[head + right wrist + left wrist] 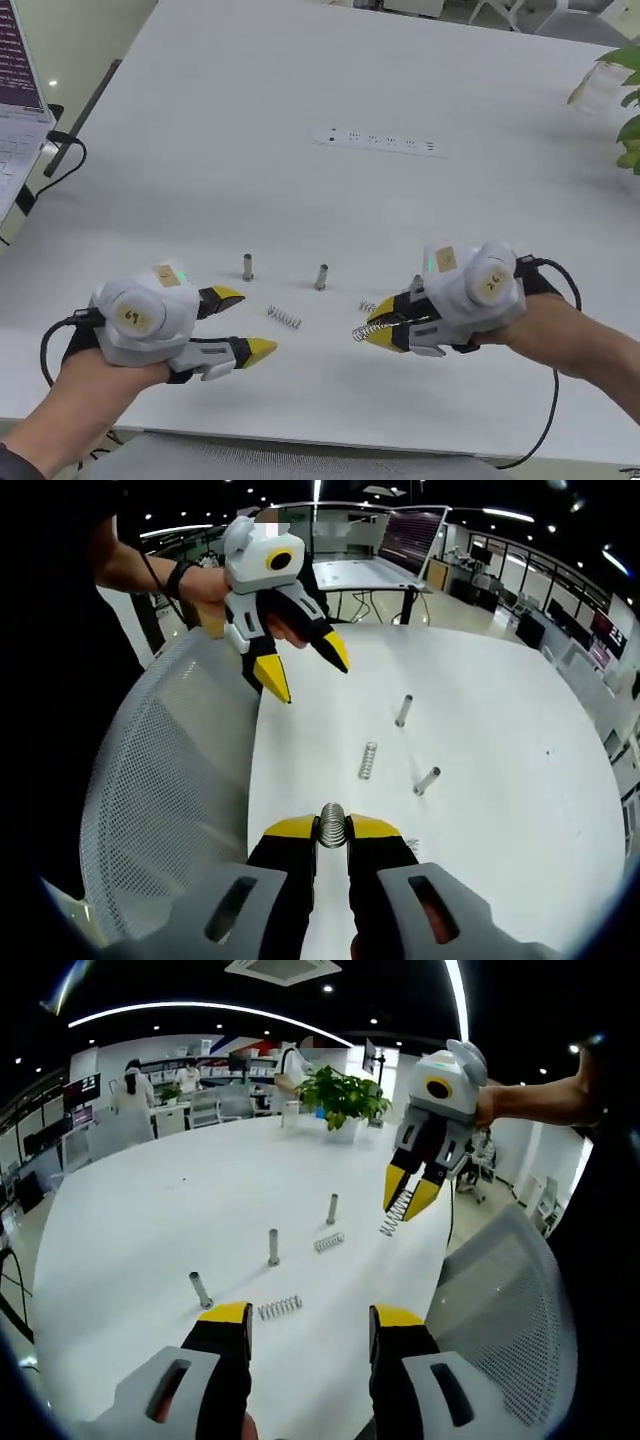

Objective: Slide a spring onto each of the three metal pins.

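Two metal pins point(247, 266) point(321, 277) stand upright on the white table point(300, 200); a third pin point(418, 283) peeks out behind my right gripper. One loose spring point(284, 317) lies between the grippers and another spring point(367, 305) lies by the right one. My right gripper point(378, 327) is shut on a spring point(332, 825), held just above the table with its end sticking out past the jaws. My left gripper point(244, 322) hovers open with nothing between its jaws, a loose spring point(279, 1307) lying just ahead of it and the three pins point(272, 1246) beyond.
A white power strip point(372, 141) lies at mid-table. A laptop point(15, 90) and a black cable sit at the left edge, a potted plant point(625, 100) at the far right. A grey mesh chair point(510, 1300) is at the table's near edge.
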A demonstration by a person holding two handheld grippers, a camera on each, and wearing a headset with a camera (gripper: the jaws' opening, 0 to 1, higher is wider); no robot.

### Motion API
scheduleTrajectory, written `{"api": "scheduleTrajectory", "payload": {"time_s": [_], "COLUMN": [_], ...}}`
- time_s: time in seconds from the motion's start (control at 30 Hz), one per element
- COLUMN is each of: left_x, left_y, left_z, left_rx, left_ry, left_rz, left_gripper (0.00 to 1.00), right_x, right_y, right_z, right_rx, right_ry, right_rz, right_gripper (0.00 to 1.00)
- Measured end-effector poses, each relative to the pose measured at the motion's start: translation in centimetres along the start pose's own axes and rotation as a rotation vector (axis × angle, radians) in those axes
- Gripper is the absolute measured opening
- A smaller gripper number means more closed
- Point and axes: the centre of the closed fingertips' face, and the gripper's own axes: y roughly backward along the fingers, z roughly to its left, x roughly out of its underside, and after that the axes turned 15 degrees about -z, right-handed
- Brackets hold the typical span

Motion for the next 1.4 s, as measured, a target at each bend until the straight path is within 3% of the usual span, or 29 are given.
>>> {"api": "scheduleTrajectory", "payload": {"time_s": [0.2,0.67,1.4], "left_x": [0.5,0.6,0.9], "left_y": [1.3,3.4,4.8], "left_z": [1.4,3.1,3.5], "left_rx": [-0.057,-0.156,-0.192], "left_ry": [0.010,0.058,0.082], "left_rz": [0.000,-0.028,-0.045], "left_gripper": [0.47,0.55,0.56], "right_x": [-0.4,-2.0,-4.5], "right_y": [-0.7,-3.5,-9.3], "right_z": [-1.1,-3.1,-5.8], "right_rx": [0.000,-0.027,-0.070], "right_ry": [0.022,0.050,0.087], "right_rz": [0.032,0.076,0.109], "right_gripper": [0.09,0.09,0.09]}}
